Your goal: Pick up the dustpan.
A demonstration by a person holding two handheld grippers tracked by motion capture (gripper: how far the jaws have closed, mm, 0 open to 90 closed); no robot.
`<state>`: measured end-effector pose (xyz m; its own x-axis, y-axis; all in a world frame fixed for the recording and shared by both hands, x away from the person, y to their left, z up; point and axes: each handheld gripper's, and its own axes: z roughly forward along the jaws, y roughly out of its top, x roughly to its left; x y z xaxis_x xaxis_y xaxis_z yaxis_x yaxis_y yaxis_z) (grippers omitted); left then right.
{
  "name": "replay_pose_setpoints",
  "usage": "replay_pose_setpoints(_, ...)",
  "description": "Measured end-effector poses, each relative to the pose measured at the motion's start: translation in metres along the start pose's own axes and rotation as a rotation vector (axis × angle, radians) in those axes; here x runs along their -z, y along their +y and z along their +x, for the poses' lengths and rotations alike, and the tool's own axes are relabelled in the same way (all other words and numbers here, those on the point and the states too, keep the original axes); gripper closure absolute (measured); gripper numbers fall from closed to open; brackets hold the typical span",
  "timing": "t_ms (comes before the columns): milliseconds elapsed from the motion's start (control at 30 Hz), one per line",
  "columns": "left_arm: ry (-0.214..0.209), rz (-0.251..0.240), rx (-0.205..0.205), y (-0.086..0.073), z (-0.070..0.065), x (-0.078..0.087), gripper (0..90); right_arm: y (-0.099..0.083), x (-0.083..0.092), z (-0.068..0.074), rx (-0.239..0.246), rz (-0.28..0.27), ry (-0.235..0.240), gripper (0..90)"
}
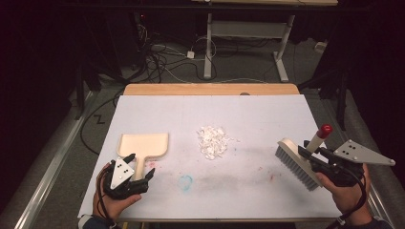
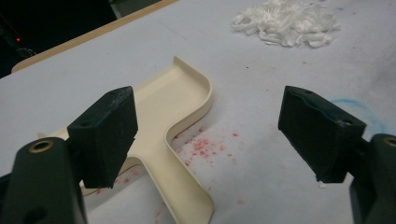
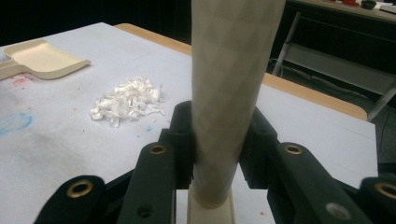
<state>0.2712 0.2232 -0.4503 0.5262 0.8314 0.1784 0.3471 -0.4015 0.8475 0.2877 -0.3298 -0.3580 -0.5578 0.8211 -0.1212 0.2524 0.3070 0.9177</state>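
Right gripper (image 1: 310,155) is clamping the brush (image 1: 298,163) by its handle (image 3: 229,93), jaws tight on either side. Left gripper (image 2: 210,135) is hovering with jaws spread wide, dustpan (image 2: 173,107) handle running beneath the left jaw. Paper scraps (image 3: 128,100) are lying ahead of both.

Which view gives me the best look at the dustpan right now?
The left gripper view: the dustpan lies close, its raised rim and handle plain, with the open left gripper above the handle. The high view shows the whole dustpan small, handle partly under that gripper. The right gripper view catches its tray far off.
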Motion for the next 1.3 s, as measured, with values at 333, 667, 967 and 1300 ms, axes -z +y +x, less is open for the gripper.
replay_pose_setpoints(333,0.004,0.031,0.02,-0.004,-0.001,0.001,20.8,0.002,-0.001,-0.005,-0.001,-0.017,0.004,71.7)
replay_pose_setpoints(667,0.026,0.141,0.1,-0.013,-0.003,-0.005,20.7,0.004,-0.002,-0.004,0.011,-0.017,-0.013,71.7)
replay_pose_setpoints(967,0.06,0.249,0.193,-0.015,0.001,-0.021,19.4,0.002,-0.008,-0.002,0.042,0.006,0.001,71.7)
replay_pose_setpoints(1300,0.109,0.392,0.359,-0.008,0.021,-0.05,26.2,0.002,-0.007,-0.002,0.041,0.006,-0.007,71.6)
